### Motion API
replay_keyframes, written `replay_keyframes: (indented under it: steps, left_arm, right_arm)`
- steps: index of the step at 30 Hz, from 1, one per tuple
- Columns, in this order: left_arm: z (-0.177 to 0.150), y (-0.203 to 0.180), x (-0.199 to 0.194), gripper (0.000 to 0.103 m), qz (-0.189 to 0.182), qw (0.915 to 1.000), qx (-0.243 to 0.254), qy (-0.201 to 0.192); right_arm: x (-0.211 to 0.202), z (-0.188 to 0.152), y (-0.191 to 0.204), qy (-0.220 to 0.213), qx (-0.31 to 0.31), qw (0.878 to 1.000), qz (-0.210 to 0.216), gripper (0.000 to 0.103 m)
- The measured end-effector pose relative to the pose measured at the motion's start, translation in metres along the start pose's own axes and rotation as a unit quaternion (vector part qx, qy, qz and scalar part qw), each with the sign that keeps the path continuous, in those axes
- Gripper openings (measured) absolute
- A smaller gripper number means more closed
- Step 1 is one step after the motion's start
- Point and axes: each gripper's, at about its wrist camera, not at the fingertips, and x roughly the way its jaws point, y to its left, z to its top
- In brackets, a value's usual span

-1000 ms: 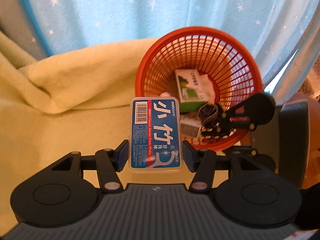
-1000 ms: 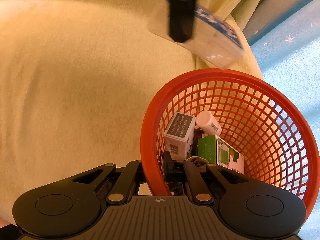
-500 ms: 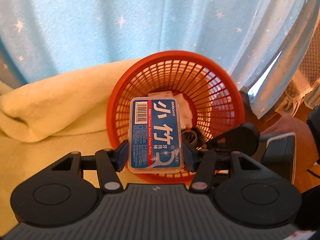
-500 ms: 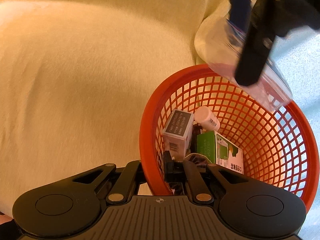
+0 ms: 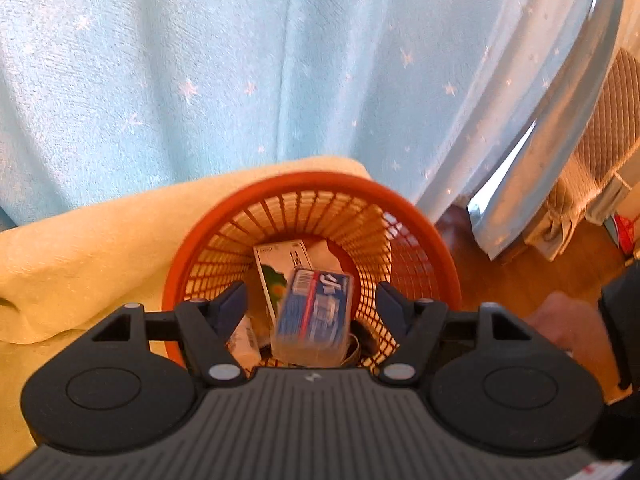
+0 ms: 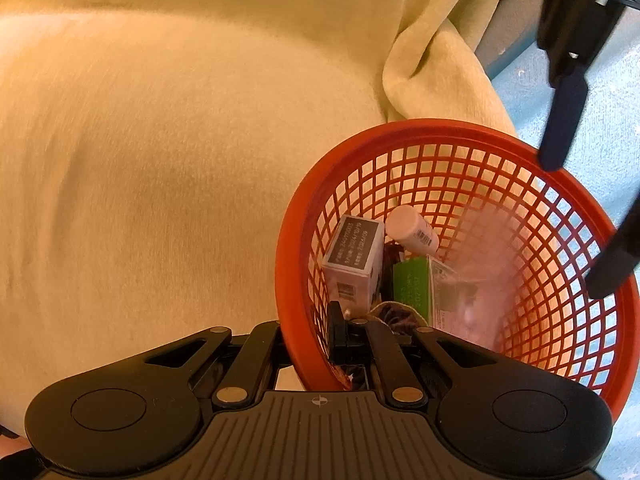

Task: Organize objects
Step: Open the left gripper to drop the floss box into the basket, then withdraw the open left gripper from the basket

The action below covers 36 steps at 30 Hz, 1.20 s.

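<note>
The dental floss pick box (image 5: 314,312), a flat clear plastic case with a blue label, is blurred in the gap between the spread fingers of the left gripper (image 5: 312,304), touching neither and apparently dropping into the orange mesh basket (image 5: 424,220). In the right wrist view it shows only as a pale translucent smear (image 6: 476,264) against the inner wall. The left gripper is released, with nothing in its jaws. The right gripper (image 6: 336,330) is clenched on the near rim of the basket (image 6: 292,248), one finger inside and one outside, steadying it on the pale yellow blanket (image 6: 160,160).

The box looks light, rigid and smooth, so it probably slips easily. If it needs lifting again, the long flat edges offer the best purchase, pinched across its narrow width. It seems unlikely to break from such a short fall.

The label carries a barcode and large white characters on blue with a red stripe, but motion blur makes them unreadable. Below it lie a green-and-white carton (image 5: 280,268), a grey box (image 6: 354,256) with a barcode and small print too small to read, and a white bottle (image 6: 412,228) bearing a barcode. A blue star-patterned curtain (image 5: 240,60) hangs behind.
</note>
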Motion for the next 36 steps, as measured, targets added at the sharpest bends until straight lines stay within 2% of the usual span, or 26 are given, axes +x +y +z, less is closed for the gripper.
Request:
replay_keyframes:
  steps: [6,13,28,36]
  left_arm:
    - [-0.011,0.014,-0.014,0.066,0.029,0.9993,-0.025,-0.001]
    - [-0.045,0.034,-0.036,0.066,0.071,0.9941,-0.081,0.010]
    - [-0.112,0.042,-0.068,0.068,0.131,0.9750,-0.176,0.035]
    - [-0.140,0.041,-0.077,0.070,0.137,0.9646,-0.221,0.042]
  right_arm:
    - [0.000,0.001,0.000,0.001,0.000,1.000,0.002,0.002]
    - [-0.003,0.003,0.001,0.004,-0.005,1.000,-0.003,0.002]
    - [-0.009,0.005,0.005,0.022,-0.035,0.999,-0.012,0.002]
    - [-0.010,0.004,0.010,0.034,-0.075,0.996,-0.016,0.002]
